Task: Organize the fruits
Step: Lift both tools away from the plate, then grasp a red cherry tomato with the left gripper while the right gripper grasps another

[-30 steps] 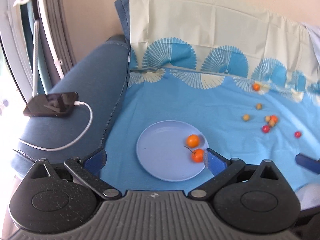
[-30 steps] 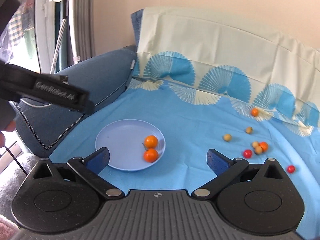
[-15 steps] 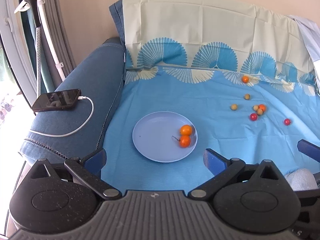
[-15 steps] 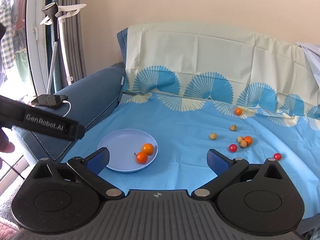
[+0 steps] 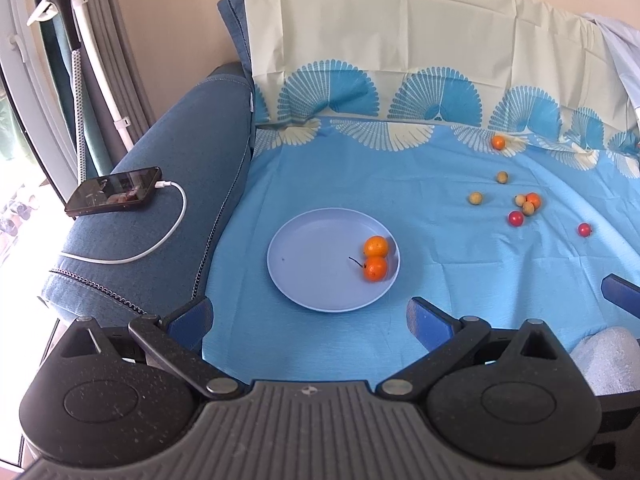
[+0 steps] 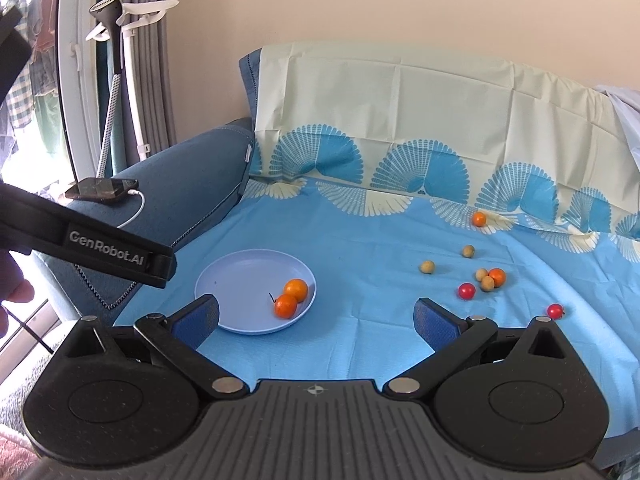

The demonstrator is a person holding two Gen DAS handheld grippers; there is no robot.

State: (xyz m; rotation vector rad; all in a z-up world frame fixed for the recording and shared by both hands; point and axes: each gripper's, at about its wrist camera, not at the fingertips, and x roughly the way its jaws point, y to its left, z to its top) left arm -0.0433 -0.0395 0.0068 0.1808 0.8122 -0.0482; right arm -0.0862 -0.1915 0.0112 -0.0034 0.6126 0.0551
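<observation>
Two oranges [image 5: 376, 258] rest on the plate [image 5: 312, 280]; left claw [image 5: 308, 320] and right claw [image 6: 316, 316] gape empty. Scattered small fruits [image 6: 486, 278] may roll on the soft cloth [image 6: 360, 248] when nudged.

A: What carries it all?
B: A sofa [image 5: 168, 184] under a blue patterned sheet [image 5: 440, 280].
A: And on the sheet?
B: A pale blue plate [image 5: 312, 264], and well to its right loose small fruits [image 5: 520, 208]: orange, tan and red.
A: On the armrest?
B: A phone [image 5: 114, 196] with a white cable [image 5: 160, 244] plugged in.
</observation>
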